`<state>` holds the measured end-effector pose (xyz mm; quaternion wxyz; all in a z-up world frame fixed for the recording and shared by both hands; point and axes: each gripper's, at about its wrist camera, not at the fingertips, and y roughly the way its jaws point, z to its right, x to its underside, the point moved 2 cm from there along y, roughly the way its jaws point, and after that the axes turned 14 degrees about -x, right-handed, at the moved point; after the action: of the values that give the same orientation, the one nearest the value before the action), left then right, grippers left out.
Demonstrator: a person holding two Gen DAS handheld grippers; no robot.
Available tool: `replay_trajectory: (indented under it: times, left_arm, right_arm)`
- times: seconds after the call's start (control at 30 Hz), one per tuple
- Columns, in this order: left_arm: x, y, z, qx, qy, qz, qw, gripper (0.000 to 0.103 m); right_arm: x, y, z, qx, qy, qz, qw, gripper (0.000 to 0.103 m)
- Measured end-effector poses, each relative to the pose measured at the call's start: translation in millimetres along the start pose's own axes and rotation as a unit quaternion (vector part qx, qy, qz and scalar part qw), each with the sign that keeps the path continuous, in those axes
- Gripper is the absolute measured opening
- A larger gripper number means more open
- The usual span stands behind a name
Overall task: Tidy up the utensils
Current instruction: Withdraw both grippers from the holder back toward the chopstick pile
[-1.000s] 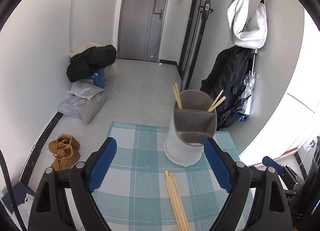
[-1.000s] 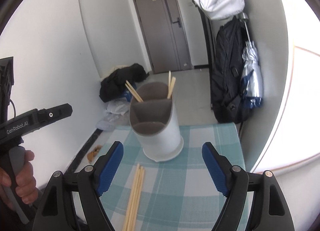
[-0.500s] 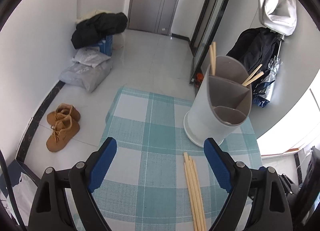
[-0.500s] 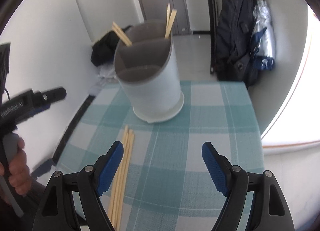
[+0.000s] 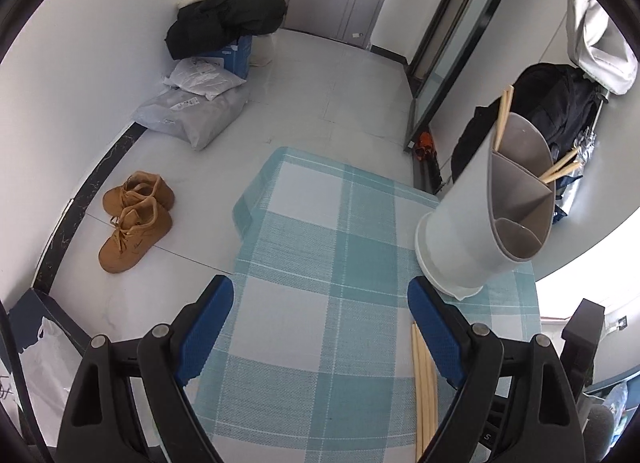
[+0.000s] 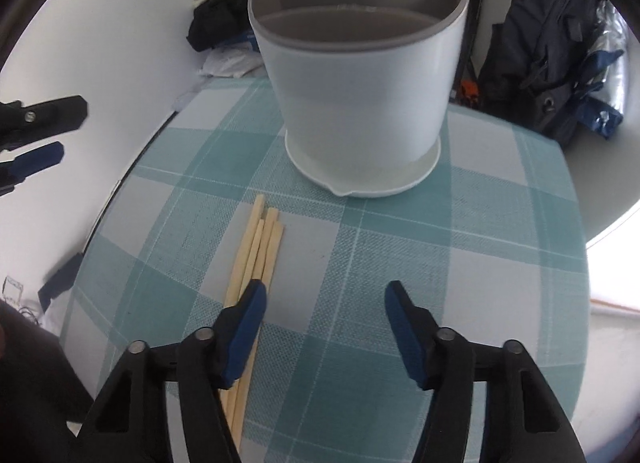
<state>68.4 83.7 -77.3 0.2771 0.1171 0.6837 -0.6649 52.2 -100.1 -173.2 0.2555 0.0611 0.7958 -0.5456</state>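
Right wrist view: chopsticks (image 6: 256, 263) under right hand-held gripper (image 6: 324, 303)'s left pad, jaws narrowing, nothing gripped.

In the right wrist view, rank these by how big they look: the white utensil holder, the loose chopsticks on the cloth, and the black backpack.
1. White utensil holder: largest, though it is also closest to the camera.
2. Black backpack: next, but it stands further back and is cut off by the frame edge.
3. Loose chopsticks: smallest, a thin bundle partly hidden by the right hand-held gripper.
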Motion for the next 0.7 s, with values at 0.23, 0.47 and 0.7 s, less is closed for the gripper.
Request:
replay_trajectory:
  times: [0.23, 0.47, 0.7]
  left_arm:
    - [-3, 7, -13, -0.004, -0.018, -0.011, 0.9998, 0.086]
    - [-2, 8, -14, -0.004, -0.019, -0.012, 0.9997, 0.086]
    - [-2, 11, -22, -0.003, -0.030, -0.021, 0.9993, 0.086]
  right_arm:
    - [0, 7, -11, 0.005, -0.024, -0.007, 1.000, 0.055]
    - [2, 6, -18, -0.003, -0.042, -0.011, 0.999, 0.036]
    - [1, 3, -23, 0.025, -0.055, -0.018, 0.998, 0.036]
